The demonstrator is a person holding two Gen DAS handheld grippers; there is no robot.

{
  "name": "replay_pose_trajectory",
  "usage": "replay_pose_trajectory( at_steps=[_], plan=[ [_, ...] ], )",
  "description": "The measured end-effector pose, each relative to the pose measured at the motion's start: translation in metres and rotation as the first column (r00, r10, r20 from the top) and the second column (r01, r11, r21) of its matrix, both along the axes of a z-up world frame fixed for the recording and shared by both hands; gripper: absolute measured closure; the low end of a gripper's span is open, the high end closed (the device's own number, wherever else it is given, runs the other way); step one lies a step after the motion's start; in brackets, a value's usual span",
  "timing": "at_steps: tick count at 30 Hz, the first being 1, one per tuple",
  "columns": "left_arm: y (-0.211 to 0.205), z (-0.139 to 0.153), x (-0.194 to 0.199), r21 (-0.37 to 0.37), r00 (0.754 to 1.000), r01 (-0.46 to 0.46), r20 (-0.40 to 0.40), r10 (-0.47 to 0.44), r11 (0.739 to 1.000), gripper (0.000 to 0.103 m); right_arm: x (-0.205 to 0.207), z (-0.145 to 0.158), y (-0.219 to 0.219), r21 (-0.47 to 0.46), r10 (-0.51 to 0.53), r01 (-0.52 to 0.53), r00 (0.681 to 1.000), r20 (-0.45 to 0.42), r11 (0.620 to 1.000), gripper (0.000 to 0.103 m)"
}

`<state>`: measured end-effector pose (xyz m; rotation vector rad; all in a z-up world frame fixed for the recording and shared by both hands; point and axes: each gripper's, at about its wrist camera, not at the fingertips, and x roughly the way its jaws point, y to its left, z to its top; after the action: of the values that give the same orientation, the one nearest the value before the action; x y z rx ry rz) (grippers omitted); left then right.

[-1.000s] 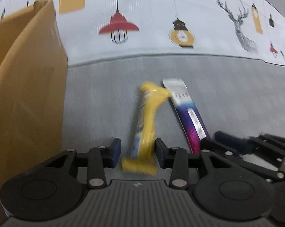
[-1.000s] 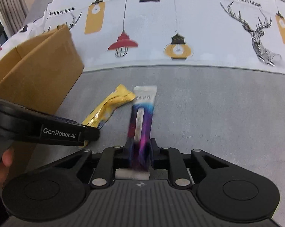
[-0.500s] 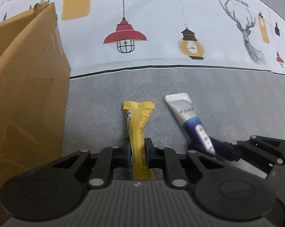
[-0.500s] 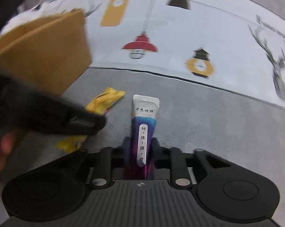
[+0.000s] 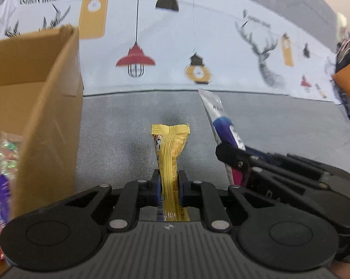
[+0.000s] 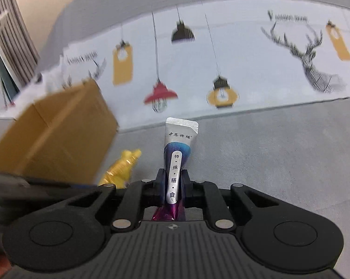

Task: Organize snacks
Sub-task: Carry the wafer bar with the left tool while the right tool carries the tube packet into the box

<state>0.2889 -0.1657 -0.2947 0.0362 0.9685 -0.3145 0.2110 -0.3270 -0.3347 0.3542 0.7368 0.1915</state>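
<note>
My left gripper [image 5: 169,187] is shut on a yellow snack bar [image 5: 170,148] and holds it off the grey cloth. My right gripper [image 6: 173,186] is shut on a silver, blue and purple snack stick [image 6: 178,155], also lifted. In the left wrist view the stick [image 5: 223,125] and the right gripper [image 5: 233,158] are close on the right. In the right wrist view the yellow bar [image 6: 121,169] shows low on the left. An open cardboard box [image 5: 35,107] stands at the left, with several snack packets [image 5: 2,162] inside; it also shows in the right wrist view [image 6: 56,134].
A grey cloth [image 6: 279,153] covers the near table, and a white cloth printed with lamps and deer [image 5: 198,53] lies beyond it. An orange object [image 5: 349,81] sits at the far right edge.
The left gripper closed on the yellow bar. Both grippers lifted their snacks off the cloth and rose, so the box's inside now shows.
</note>
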Motion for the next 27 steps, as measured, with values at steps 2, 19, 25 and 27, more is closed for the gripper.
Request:
replay_pose_trajectory(
  at_steps=[2, 19, 25, 27],
  plan=[
    [0.009, 0.017, -0.011, -0.003, 0.999, 0.013, 0.040, -0.013, 1.000, 0.088, -0.010, 0.018, 0.007, -0.005, -0.007, 0.007, 0.999, 0.033, 1.000, 0.090],
    [0.186, 0.175, -0.082, -0.128, 0.904, -0.124, 0.394, 0.165, 0.984, 0.088, -0.033, 0.188, 0.155, 0.019, 0.176, -0.191, 0.935, 0.307, 0.981, 0.089],
    [0.234, 0.162, -0.068, -0.154, 0.920, -0.189, 0.318, 0.230, 0.970, 0.088, -0.016, 0.196, 0.206, -0.027, 0.244, -0.247, 0.926, 0.287, 0.969, 0.089],
    [0.249, 0.146, -0.059, -0.188, 0.934, -0.213, 0.248, 0.256, 0.959, 0.088, -0.007, 0.185, 0.219, -0.036, 0.258, -0.257, 0.933, 0.250, 0.966, 0.089]
  ],
)
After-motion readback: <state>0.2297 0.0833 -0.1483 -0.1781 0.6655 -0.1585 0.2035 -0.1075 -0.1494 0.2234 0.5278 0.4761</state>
